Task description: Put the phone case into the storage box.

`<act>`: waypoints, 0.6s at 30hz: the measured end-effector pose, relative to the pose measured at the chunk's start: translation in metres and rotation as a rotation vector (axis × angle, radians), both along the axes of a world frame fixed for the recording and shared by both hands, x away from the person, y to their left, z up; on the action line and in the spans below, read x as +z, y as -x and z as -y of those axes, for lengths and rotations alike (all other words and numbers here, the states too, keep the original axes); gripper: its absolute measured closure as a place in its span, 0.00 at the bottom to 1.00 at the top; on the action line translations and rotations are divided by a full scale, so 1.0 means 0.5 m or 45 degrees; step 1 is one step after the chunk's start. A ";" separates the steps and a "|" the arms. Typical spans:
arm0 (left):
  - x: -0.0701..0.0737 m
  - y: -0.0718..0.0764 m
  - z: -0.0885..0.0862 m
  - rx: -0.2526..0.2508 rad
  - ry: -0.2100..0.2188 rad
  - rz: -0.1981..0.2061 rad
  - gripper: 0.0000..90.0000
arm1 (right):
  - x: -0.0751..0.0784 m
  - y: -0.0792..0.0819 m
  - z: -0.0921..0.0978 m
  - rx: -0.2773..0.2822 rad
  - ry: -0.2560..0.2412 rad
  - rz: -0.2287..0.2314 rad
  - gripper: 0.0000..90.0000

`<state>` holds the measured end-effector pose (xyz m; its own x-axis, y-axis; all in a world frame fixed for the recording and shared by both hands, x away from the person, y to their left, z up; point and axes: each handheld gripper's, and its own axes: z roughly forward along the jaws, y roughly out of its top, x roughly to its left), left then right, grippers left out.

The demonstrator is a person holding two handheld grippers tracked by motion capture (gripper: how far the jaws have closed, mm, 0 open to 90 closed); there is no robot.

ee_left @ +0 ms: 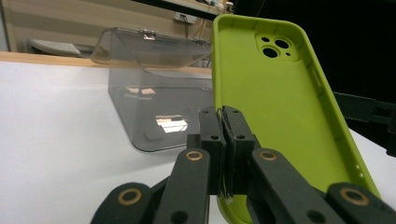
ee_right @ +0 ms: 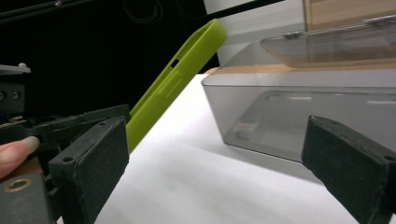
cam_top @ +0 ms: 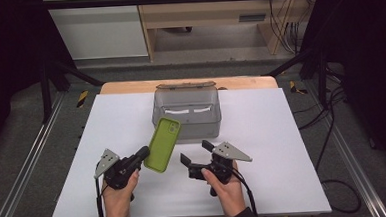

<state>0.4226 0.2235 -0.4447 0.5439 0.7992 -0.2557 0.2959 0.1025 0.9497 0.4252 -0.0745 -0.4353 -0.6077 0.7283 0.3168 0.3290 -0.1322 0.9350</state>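
The left hand-held gripper [cam_top: 142, 153] clamps the green phone case [cam_top: 163, 144] by its lower edge, raised off the table [cam_top: 278, 149] in front of the open grey box [cam_top: 186, 111]. The right hand-held gripper [cam_top: 196, 153] stands wide, empty. Keep the pinch firm; clear the front rim when lowering.

The white worktop [cam_top: 263, 155] has a wood strip showing along its far edge. Around it there's grey carpet floor [cam_top: 28, 147], black frame posts [cam_top: 45, 81] and metal rails [cam_top: 19, 172]. Behind sits a light wooden shelf unit [cam_top: 211, 17], with black cables [cam_top: 331, 111] trailing on the right.
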 end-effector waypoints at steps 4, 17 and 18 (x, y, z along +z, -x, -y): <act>-0.001 0.003 -0.007 0.045 0.033 0.012 0.98 | 0.005 0.000 -0.021 0.033 -0.024 -0.006 0.08; 0.005 0.019 0.003 0.119 0.057 0.047 0.98 | -0.004 0.010 -0.089 0.036 -0.186 -0.024 0.14; 0.006 0.020 0.004 0.124 0.060 0.050 0.98 | -0.004 0.009 -0.092 0.034 -0.194 -0.021 0.14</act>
<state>0.4125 0.2215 -0.4417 0.4744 0.8364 -0.2746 0.2452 0.1740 0.9537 0.4206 -0.0287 -0.4375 -0.6202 0.6547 0.4322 0.3491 -0.2631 0.8994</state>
